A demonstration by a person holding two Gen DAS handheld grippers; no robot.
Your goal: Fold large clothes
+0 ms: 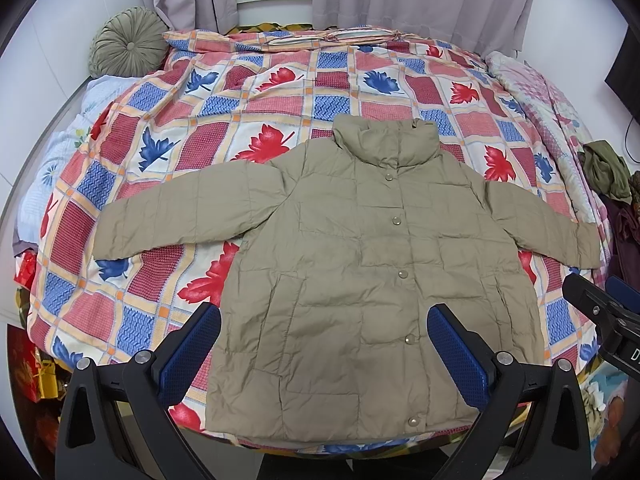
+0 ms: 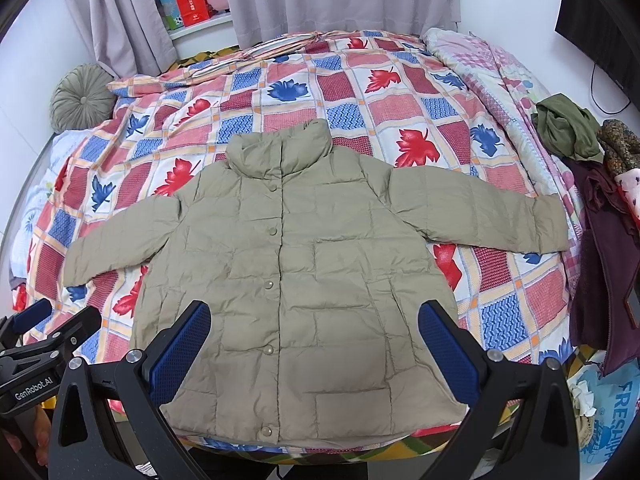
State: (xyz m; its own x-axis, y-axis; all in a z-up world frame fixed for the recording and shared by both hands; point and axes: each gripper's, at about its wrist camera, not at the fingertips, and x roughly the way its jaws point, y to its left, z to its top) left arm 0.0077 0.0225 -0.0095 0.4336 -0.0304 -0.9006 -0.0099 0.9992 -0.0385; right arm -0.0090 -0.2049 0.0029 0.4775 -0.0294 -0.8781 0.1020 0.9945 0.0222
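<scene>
Lying flat on bed (image 1: 280,92), khaki jacket (image 1: 360,280) buttoned, hem partly hidden by claws, left claw (image 1: 324,352) & right claw (image 2: 314,352) wide, empty.

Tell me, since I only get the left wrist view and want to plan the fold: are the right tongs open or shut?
Observer: Open. The right tongs hold nothing and sit above the lower half of the jacket.
Operator: What's beyond the right side of the bed?
Observer: A maroon garment drapes beside it, and a blue printed bag sits lower down.
</scene>
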